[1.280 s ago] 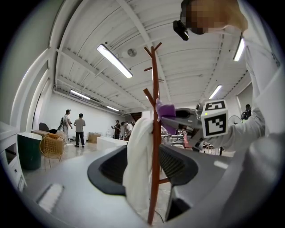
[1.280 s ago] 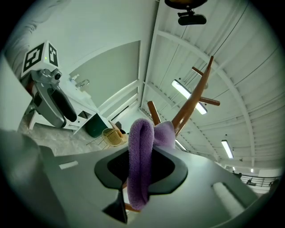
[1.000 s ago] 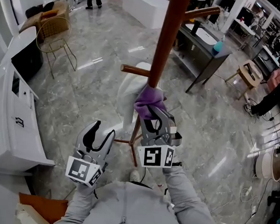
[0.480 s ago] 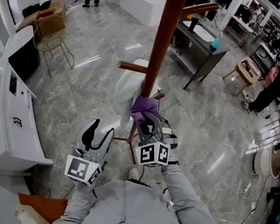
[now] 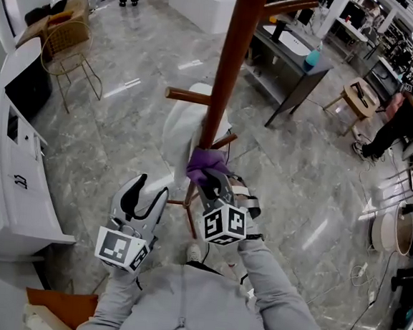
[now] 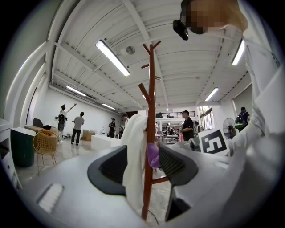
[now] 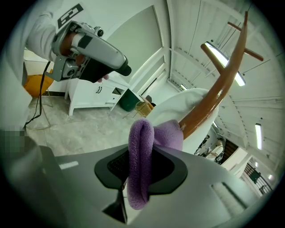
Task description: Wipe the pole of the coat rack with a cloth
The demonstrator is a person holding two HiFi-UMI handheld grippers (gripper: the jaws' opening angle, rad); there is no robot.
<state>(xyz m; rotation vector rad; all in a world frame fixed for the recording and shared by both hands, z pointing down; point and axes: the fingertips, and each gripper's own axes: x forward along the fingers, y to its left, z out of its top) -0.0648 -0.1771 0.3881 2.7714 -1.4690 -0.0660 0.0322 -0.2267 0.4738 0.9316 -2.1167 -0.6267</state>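
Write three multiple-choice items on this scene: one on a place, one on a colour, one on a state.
1. Where is the cloth held?
A. against the coat rack's pole
B. on the floor
C. on a chair

2. What colour is the cloth?
A. white
B. green
C. purple

3. How is the left tool?
A. shut on the cloth
B. open, empty
C. shut on the pole

Key: 1 A, the right tool presses it to the pole; 2 C, it shows purple in the head and right gripper views; 3 B, its jaws stand apart around nothing.
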